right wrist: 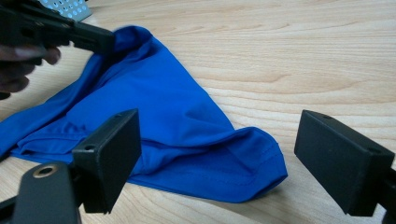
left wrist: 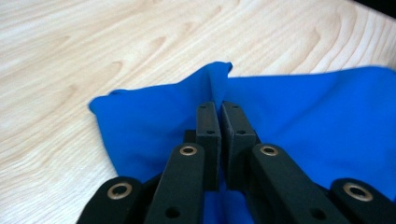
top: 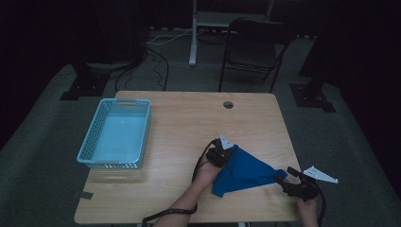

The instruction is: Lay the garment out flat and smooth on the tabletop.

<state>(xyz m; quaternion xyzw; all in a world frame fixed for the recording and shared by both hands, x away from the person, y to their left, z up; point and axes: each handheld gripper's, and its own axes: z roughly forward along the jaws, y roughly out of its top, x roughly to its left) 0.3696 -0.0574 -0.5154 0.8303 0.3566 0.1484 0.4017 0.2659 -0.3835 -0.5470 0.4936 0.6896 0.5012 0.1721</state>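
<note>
Blue, crumpled fabric cloth [top: 246, 171] at near right of light wooden table [top: 179, 127]. Left gripper [left wrist: 218, 105] clamped on far corner; right gripper [right wrist: 217, 154] wide open, empty. Risk: thin pinch slipping under pull.

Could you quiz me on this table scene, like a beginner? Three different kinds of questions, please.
1. True or false: the left gripper is pinching the blue cloth.
2. The right gripper is: A) shut on the cloth, B) open beside the cloth, C) inside the basket.
3. Fill in: the blue basket holds ____.

Key: 1 true. 2 B. 3 nothing.
</note>
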